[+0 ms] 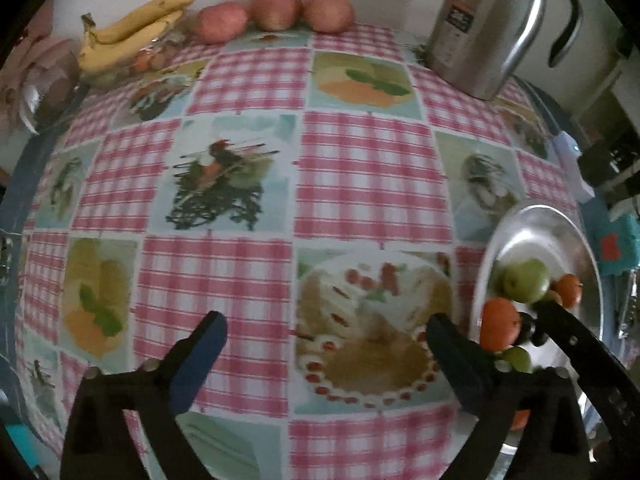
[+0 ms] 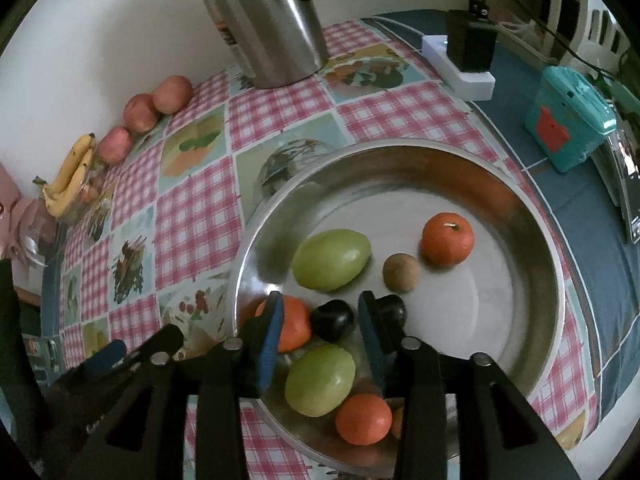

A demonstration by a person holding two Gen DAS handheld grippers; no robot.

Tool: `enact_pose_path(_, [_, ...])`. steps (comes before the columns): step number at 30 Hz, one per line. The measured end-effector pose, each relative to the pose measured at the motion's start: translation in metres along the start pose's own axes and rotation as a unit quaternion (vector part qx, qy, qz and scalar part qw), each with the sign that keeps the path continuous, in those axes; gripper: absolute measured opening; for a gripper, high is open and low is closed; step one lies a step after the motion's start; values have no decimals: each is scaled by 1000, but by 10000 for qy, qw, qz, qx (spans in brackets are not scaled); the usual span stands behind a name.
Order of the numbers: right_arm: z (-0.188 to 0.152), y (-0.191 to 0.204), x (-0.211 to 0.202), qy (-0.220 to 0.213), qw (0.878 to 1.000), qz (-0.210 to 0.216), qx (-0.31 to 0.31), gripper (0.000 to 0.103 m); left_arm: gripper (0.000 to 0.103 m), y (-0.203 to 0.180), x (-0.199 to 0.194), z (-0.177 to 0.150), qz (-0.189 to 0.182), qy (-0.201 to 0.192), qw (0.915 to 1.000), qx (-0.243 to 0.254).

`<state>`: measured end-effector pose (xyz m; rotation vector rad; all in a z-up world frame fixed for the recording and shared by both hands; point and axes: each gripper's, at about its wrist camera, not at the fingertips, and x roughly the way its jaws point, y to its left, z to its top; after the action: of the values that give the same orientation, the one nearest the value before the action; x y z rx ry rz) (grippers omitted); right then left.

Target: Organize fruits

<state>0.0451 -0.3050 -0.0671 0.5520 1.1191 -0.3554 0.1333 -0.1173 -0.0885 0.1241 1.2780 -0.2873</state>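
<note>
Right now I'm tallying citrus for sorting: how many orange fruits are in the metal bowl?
3. One orange fruit lies at the far right of the metal bowl, one behind the right gripper's left finger, one near the front rim. More may be hidden.

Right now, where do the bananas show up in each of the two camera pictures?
Left wrist view: the bananas lie at the top left, at the table's far edge by the wall.
Right wrist view: the bananas sit at the far left, halfway up.
Shared landmark: the three red apples lined up beside them along the wall.
</note>
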Motion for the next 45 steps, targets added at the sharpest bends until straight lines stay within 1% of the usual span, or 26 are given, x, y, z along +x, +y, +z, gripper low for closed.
enact_pose_path(1, [-1, 2, 0, -7, 10000, -10, -41, 48, 103, 2, 0, 0, 38, -17, 10000, 4])
enact_pose_path(2, [-2, 4, 0, -13, 10000, -19, -83, 57, 103, 4, 1, 0, 68, -28, 10000, 25])
enact_pose_path(4, [-3, 7, -1, -36, 9999, -46, -137, 68, 103, 5, 1, 0, 123, -52, 9999, 88])
enact_pose_path(9, [-10, 15, -1, -70, 9994, -118, -332, 73, 103, 4, 3, 1, 255, -108, 9995, 174])
enact_pose_path(10, [-11, 17, -1, -80, 9992, -141, -365, 79, 103, 4, 3, 2, 245, -116, 9995, 169])
enact_pose_path(11, [-13, 18, 0, -99, 9989, -181, -413, 88, 103, 5, 3, 2, 239, -143, 9995, 151])
enact_pose_path(12, [-14, 19, -1, -111, 9987, -205, -449, 90, 103, 6, 2, 2, 252, -179, 9994, 139])
enact_pose_path(15, [-16, 23, -2, -172, 9981, -221, -553, 90, 103, 8, -3, 3, 415, -358, 9985, 90])
enact_pose_path(19, [-20, 26, -5, -227, 9974, -201, -651, 91, 103, 12, -9, 5, 777, -582, 9953, 47])
enact_pose_path(23, [-22, 28, -6, -246, 9973, -142, -672, 91, 103, 20, -13, 5, 979, -683, 9928, -99])
enact_pose_path(26, [-23, 30, -5, -230, 9973, -111, -683, 91, 103, 22, -15, 5, 1299, -725, 9888, -80])
enact_pose_path(27, [-24, 30, -5, -218, 9973, -119, -696, 91, 103, 22, -16, 4, 1343, -743, 9881, -74])
enact_pose_path(31, [-25, 33, -3, -205, 9970, -121, -731, 91, 103, 24, -15, 1, 1346, -669, 9886, -90])
enact_pose_path(34, [-22, 35, -2, -232, 9974, 58, -682, 91, 103, 28, -8, 1, 1291, -468, 9904, -136])
enact_pose_path(37, [-21, 39, 0, -227, 9972, 151, -697, 91, 103, 30, -4, -1, 1335, -353, 9903, -140])
enact_pose_path(41, [-23, 48, 0, -216, 9962, 116, -837, 91, 103, 34, -11, -6, 1430, -352, 9891, -78])
enact_pose_path(45, [-32, 53, -3, -165, 9956, 119, -911, 91, 103, 39, -23, -13, 1499, -369, 9880, -53])
